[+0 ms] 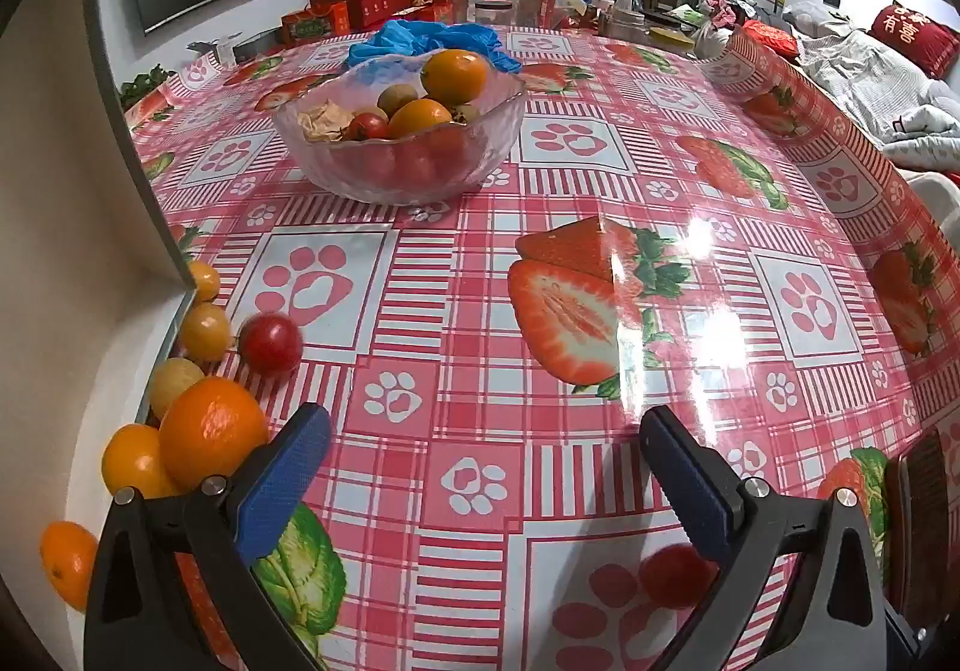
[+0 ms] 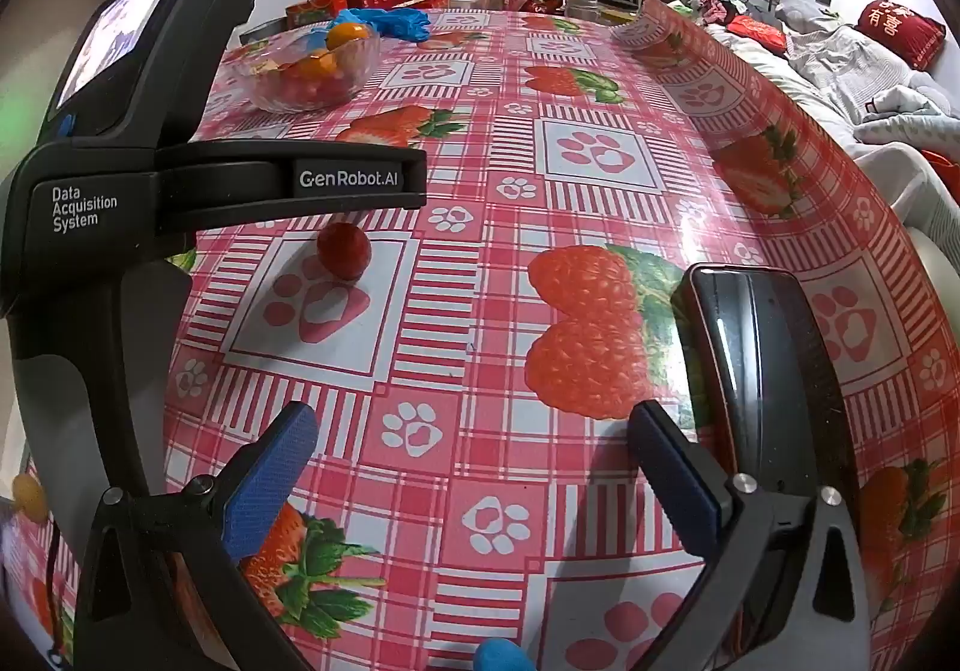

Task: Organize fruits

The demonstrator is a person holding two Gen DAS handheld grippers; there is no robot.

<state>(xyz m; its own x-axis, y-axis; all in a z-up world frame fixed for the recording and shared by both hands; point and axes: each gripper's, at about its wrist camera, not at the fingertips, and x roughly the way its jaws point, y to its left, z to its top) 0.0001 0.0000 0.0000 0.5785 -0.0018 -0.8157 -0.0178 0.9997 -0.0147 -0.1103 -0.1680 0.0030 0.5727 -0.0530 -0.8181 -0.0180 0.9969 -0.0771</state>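
Red tomato (image 1: 675, 575) beneath left gripper (image 1: 483, 452)

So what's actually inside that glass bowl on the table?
The glass bowl holds two oranges, brownish kiwi-like fruits, small red tomatoes and a crumpled, papery beige thing. More red shows through the glass lower down, but the pile hides the bottom.
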